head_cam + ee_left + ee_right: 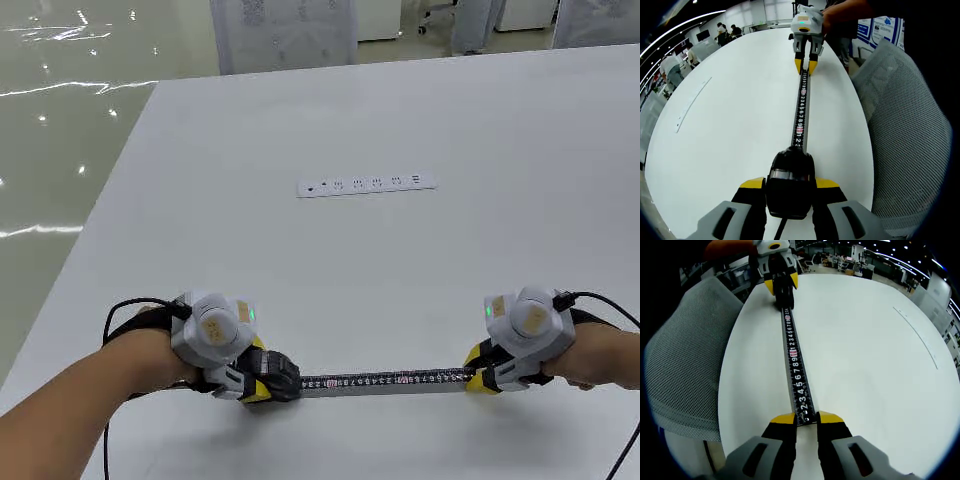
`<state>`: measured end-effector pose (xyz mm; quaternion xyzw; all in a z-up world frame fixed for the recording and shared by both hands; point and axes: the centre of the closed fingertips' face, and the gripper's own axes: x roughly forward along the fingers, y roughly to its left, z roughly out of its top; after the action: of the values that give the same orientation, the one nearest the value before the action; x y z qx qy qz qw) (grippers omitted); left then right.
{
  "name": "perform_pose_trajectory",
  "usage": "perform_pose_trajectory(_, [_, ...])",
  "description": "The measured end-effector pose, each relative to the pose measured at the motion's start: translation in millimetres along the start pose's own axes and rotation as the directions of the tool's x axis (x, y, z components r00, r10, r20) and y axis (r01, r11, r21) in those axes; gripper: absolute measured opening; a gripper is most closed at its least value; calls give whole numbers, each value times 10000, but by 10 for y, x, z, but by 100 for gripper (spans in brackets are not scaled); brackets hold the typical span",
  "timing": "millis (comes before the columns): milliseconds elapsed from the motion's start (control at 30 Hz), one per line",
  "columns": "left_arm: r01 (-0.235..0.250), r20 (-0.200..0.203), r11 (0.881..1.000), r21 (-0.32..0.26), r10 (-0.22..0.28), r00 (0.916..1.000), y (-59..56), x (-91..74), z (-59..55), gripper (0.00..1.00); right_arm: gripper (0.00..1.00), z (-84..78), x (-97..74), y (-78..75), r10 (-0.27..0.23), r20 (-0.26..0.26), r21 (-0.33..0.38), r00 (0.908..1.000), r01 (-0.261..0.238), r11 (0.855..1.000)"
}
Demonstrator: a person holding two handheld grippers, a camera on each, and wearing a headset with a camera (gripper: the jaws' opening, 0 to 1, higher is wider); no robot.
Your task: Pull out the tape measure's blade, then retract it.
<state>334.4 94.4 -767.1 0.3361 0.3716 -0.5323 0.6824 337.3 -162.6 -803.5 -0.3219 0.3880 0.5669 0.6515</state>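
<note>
**Tape blade stretched between two clamped grippers**

At the lower left of the head view, the left gripper (pixel 262 382), grey-white with yellow-tipped black jaws, is clenched on the black plastic tape measure case (pixel 278 376). The case is low over the white table (pixel 300 280), near its front edge. In the left gripper view the jaws press on the case's two sides.

From the case, the dark steel blade (pixel 385 380) with pale numerals runs rightward along the bottom of the frame. It is straight and level; whether it touches the surface cannot be told. Above its middle, at frame centre, a long white power strip (pixel 366 185) lies flat, well apart from the tape.

At the lower right, the right gripper (pixel 476 373), of the same build, grasps the blade's free end. In the right gripper view its yellow tips pinch the end from both sides.

A grey mesh chair back (pixel 910 130) stands at the right of the left gripper view, beside the table's edge.
</note>
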Motion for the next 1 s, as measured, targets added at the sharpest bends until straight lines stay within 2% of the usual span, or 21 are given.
perform_pose_trajectory(333, [96, -50, 9998, 144, -96, 9999, 1, 15, 10, 32, 12, -1, 5, 5, 125, -360, -268, 9993, -135, 9996])
perform_pose_trajectory(733, [68, 34, 9997, 247, -69, 10000, -2, 13, 9, 32, 12, -2, 2, 16, 199, -395, -452, 9990, -217, 9987])
perform_pose_trajectory(767, [95, -3, 9995, 286, -95, 10000, -4, 8, 13, 32, 12, -8, 3, 21, 261, -626, -782, 9977, -310, 9965])
perform_pose_trajectory(867, [4, -182, 9999, 121, -2, 9998, 13, 9, -9, 34, 13, -9, 2, 22, 291, -630, -789, 9976, -340, 9963])
perform_pose_trajectory(1000, [-32, -205, 10000, 47, 33, 9998, 18, -9, -24, 38, 16, -7, -18, 27, 204, -667, -852, 9976, -261, 9960])
